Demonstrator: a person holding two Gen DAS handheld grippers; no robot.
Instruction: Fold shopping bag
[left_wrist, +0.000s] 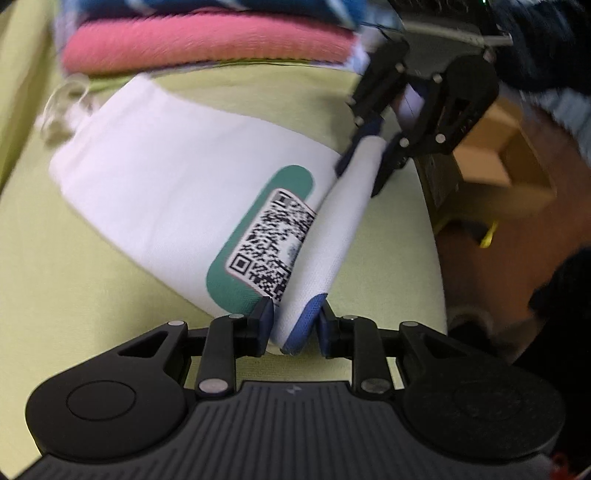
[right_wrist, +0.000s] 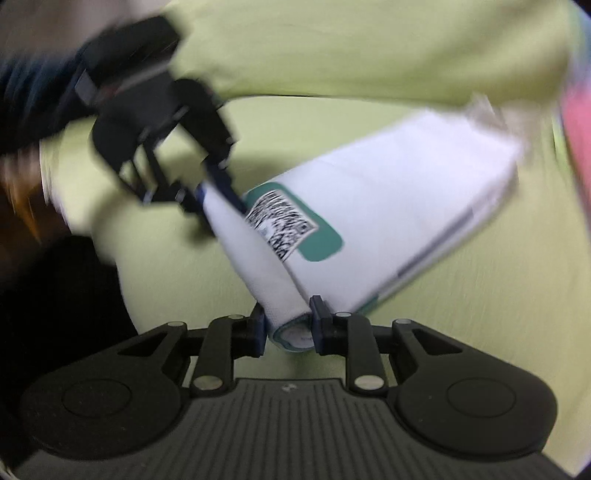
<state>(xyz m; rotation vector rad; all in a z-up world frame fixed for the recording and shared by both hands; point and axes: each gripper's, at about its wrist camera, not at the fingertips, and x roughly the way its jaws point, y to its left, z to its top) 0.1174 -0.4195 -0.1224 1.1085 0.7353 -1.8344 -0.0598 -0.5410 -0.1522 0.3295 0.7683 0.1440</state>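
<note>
A white shopping bag (left_wrist: 166, 173) with a green patch and a QR code lies on a light green surface (left_wrist: 74, 277). Its near edge is rolled into a tube (left_wrist: 332, 221). My left gripper (left_wrist: 295, 325) is shut on one end of the roll. My right gripper (left_wrist: 369, 147) is shut on the other end. In the right wrist view the bag (right_wrist: 406, 192) stretches away to the right, the right gripper (right_wrist: 286, 321) clamps the roll's end (right_wrist: 273, 273), and the left gripper (right_wrist: 214, 192) holds the far end.
Folded pink cloth (left_wrist: 207, 44) and blue cloth are stacked at the back, with a clear plastic piece (left_wrist: 62, 103) beside them. A cardboard box (left_wrist: 495, 155) sits on the brown floor to the right, past the surface's edge (left_wrist: 432, 221).
</note>
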